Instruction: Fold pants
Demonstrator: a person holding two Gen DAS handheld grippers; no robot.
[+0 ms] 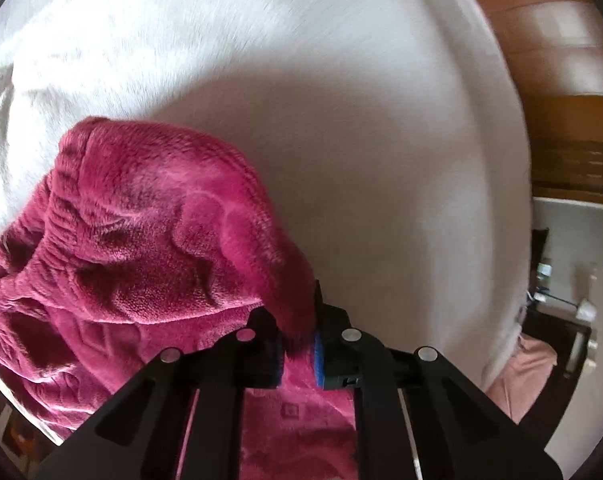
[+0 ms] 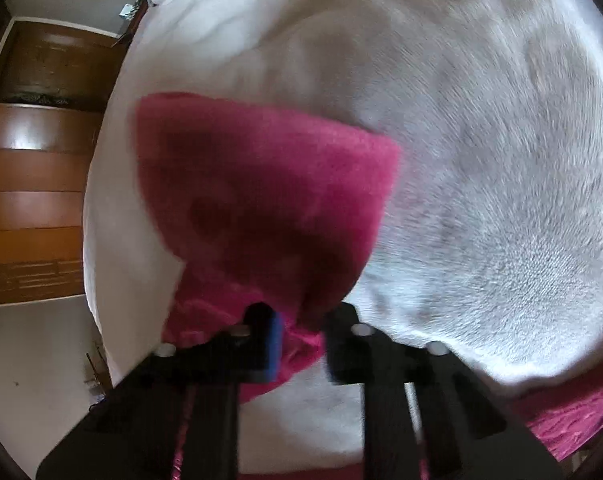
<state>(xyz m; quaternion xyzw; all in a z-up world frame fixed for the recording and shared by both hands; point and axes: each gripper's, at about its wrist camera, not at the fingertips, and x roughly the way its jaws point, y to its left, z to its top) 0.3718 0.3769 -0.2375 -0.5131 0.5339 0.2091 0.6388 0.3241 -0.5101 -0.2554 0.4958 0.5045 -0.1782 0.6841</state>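
Note:
The pants [image 1: 149, 232] are magenta fleece and lie bunched on a white blanket [image 1: 341, 120], their gathered waistband at the upper left of the left wrist view. My left gripper [image 1: 297, 352] is shut on a fold of that fleece, pinched between the blue pads. In the right wrist view a flat end of the pants [image 2: 261, 192] hangs in front of the camera, blurred. My right gripper [image 2: 301, 344] is shut on its lower edge, with fleece filling the gap between the black fingers. More magenta cloth [image 2: 573, 420] shows at the bottom right.
The white blanket [image 2: 481, 160] covers a bed whose edge curves down the right of the left wrist view. Beyond it are brown wooden cabinet doors [image 1: 561, 40], a pale floor [image 2: 33, 360], a pink cloth [image 1: 521, 376] and a dark side table [image 1: 557, 332] with small items.

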